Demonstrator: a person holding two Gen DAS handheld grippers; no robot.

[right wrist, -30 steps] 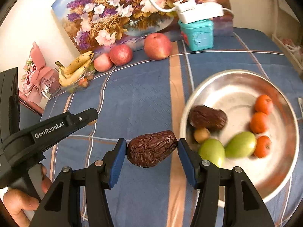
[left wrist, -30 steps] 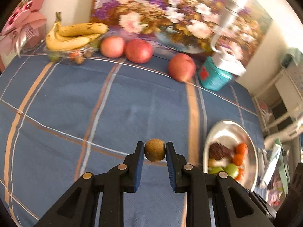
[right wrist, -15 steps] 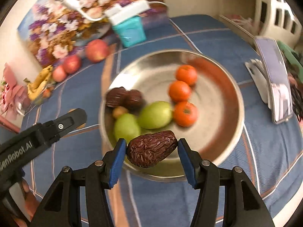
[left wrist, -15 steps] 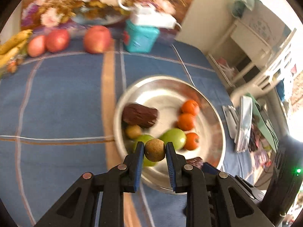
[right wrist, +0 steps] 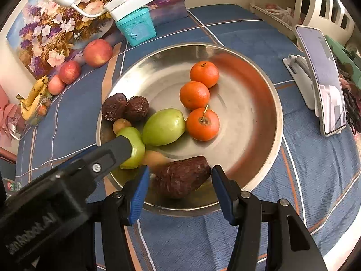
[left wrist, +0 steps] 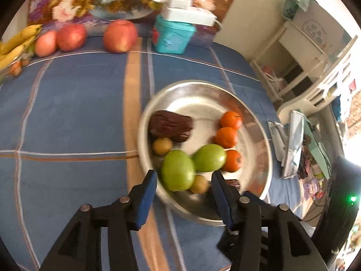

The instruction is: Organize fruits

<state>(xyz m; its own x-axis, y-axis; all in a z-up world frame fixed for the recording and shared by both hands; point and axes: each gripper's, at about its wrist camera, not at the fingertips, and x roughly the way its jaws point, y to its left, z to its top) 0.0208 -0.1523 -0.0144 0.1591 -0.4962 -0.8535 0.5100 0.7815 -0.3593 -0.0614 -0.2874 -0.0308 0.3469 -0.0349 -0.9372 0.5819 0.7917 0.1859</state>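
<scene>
The metal bowl [right wrist: 268,122] serves as reference. Inside it lie three oranges [right wrist: 195,94], two green fruits [right wrist: 163,127], two dark dates [right wrist: 125,108] and small brown fruits [left wrist: 162,146].

The left gripper [left wrist: 183,194] has just been opening; its fingers stand released, with the small brown fruit [left wrist: 199,184] free in the bowl below them.

The right gripper [right wrist: 180,185] grasps a wrinkled dark fruit [right wrist: 181,176] over the bowl's near rim.

Outside the bowl, three apples [left wrist: 120,35] and bananas [left wrist: 15,43] remain unsorted at the far edge.
</scene>
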